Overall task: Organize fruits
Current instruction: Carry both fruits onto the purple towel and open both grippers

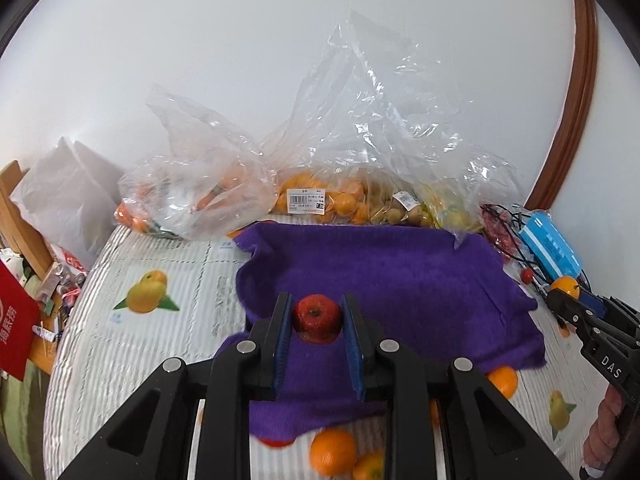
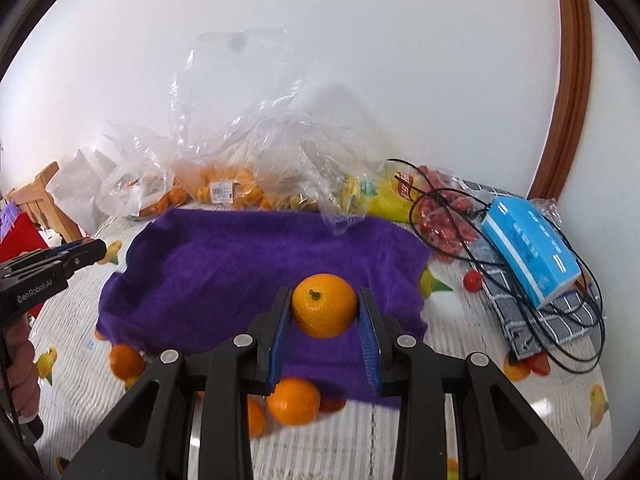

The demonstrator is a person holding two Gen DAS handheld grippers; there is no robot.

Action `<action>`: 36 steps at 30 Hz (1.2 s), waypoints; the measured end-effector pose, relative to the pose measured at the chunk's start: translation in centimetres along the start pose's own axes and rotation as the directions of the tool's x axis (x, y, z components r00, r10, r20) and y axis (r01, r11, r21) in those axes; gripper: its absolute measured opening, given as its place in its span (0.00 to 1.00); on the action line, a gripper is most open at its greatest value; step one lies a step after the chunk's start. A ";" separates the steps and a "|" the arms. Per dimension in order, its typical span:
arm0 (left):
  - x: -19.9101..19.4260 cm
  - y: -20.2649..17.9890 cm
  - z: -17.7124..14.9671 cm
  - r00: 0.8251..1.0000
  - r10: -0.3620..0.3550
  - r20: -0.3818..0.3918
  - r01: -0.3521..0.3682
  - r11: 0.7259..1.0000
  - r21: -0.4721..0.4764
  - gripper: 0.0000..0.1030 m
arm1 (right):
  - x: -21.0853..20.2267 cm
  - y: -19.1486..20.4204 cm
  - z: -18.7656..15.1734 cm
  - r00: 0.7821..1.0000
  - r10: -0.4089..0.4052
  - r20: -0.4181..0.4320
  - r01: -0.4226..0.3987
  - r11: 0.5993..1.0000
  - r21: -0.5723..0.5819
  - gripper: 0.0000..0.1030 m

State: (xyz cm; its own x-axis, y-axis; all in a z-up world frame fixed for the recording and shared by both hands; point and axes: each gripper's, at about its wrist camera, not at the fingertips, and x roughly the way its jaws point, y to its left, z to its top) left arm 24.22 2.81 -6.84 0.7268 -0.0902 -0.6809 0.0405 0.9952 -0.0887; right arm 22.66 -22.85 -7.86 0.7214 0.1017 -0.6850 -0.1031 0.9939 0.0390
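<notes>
My left gripper (image 1: 318, 316) is shut on a red apple (image 1: 318, 317) and holds it above the purple towel (image 1: 380, 264). My right gripper (image 2: 323, 312) is shut on an orange (image 2: 324, 306) above the same purple towel (image 2: 240, 256). The right gripper also shows at the right edge of the left wrist view (image 1: 566, 300) with the orange (image 1: 565, 284) at its tip. The left gripper shows at the left edge of the right wrist view (image 2: 94, 250); the apple is hidden there. Loose oranges (image 2: 294, 400) lie on the tablecloth by the towel's near edge.
Clear plastic bags of oranges (image 1: 320, 196) and other fruit stand along the wall behind the towel. A blue box (image 2: 528, 248), black cable (image 2: 568, 320), checked cloth and small red tomatoes (image 2: 444, 220) lie at the right. A wooden chair (image 2: 40, 200) stands at the left.
</notes>
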 end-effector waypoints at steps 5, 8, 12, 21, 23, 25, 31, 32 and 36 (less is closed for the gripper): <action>2.7 -0.6 0.3 1.000 0.007 -0.015 -0.007 1.000 0.007 0.23 | 1.8 -0.1 0.9 1.000 0.004 0.006 -0.004 1.000 -0.004 0.31; 4.0 -0.8 -0.4 0.999 0.005 -0.038 -0.004 1.000 0.010 0.23 | 3.3 -0.3 0.6 1.000 0.010 -0.011 -0.010 1.000 -0.001 0.31; 5.4 -0.8 -1.6 0.997 0.014 -0.073 -0.012 1.000 0.025 0.23 | 5.4 -0.5 -0.4 0.998 0.020 -0.061 -0.020 1.000 0.003 0.31; 5.8 -0.5 -2.3 0.996 0.014 -0.085 -0.012 1.000 0.018 0.23 | 6.9 -0.9 -1.9 0.994 0.029 -0.104 -0.028 1.000 0.007 0.31; 5.9 -0.3 -2.4 0.996 0.018 -0.088 -0.017 1.000 0.010 0.23 | 7.1 -0.9 -2.2 0.993 0.033 -0.113 -0.032 0.999 0.009 0.31; 6.1 -0.1 -2.5 0.995 0.018 -0.099 -0.019 1.000 -0.002 0.23 | 7.2 -0.7 -2.4 0.993 0.030 -0.114 -0.030 1.000 0.002 0.31; 6.5 0.2 -2.6 0.993 0.021 -0.112 -0.024 0.999 -0.025 0.23 | 7.2 -0.2 -2.6 0.993 0.035 -0.110 -0.036 0.999 -0.009 0.32; 6.5 0.1 -2.7 0.993 0.021 -0.115 -0.024 0.999 -0.023 0.23 | 7.2 -0.1 -2.6 0.994 0.033 -0.107 -0.034 0.999 -0.013 0.32; 6.5 -0.2 -2.9 0.993 0.029 -0.114 -0.030 1.000 -0.004 0.23 | 6.9 0.1 -2.7 0.995 0.036 -0.096 -0.038 0.999 -0.020 0.32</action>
State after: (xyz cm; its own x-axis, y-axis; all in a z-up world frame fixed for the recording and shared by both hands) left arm 27.00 1.88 -13.35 0.6451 -0.0650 -0.7614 0.0162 0.9973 -0.0714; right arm 25.77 -22.12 -14.49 0.6484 0.1332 -0.7495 -0.1441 0.9883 0.0511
